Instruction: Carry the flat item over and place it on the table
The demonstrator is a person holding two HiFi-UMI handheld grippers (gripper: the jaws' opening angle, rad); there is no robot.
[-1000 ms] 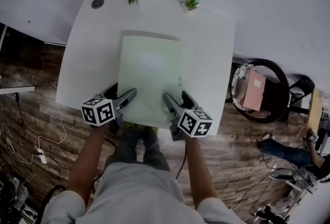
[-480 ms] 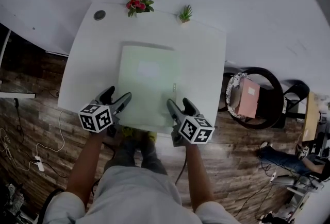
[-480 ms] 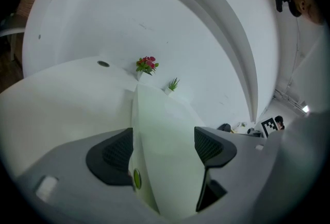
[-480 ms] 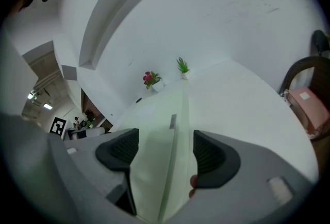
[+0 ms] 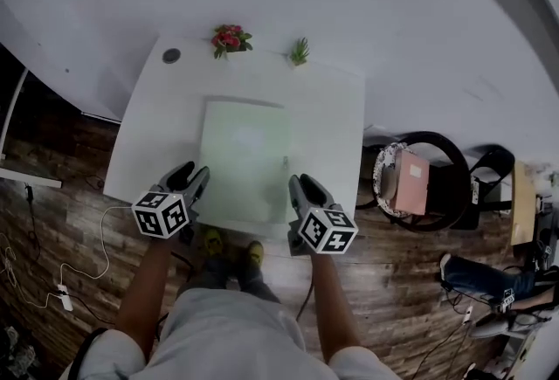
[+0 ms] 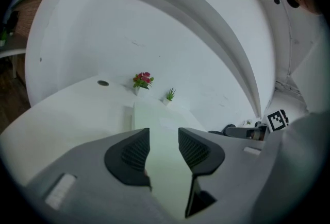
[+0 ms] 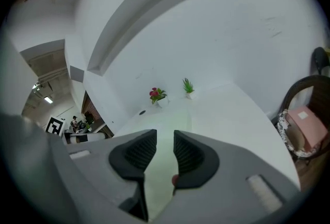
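Note:
The flat item is a pale green sheet (image 5: 244,155) lying flat on the white table (image 5: 332,116). My left gripper (image 5: 194,177) hovers at the sheet's near left corner, and my right gripper (image 5: 297,186) at its near right corner, both over the table's near edge. In the left gripper view the sheet (image 6: 154,120) shows through the gap of the left gripper (image 6: 164,148). The right gripper view shows the sheet (image 7: 172,125) past the right gripper (image 7: 165,151). Both pairs of jaws are closing, with a gap left and no pad pressing on the sheet.
A red-flowered plant (image 5: 229,39), a small green plant (image 5: 300,51) and a round grommet (image 5: 171,56) sit along the table's far edge. A dark chair holding a pink box (image 5: 410,182) stands to the right. A person (image 5: 489,273) sits on the floor at far right.
Both grippers have drawn back from the sheet's near corners toward the table's near edge, and their jaws have narrowed. The sheet stays flat on the table.

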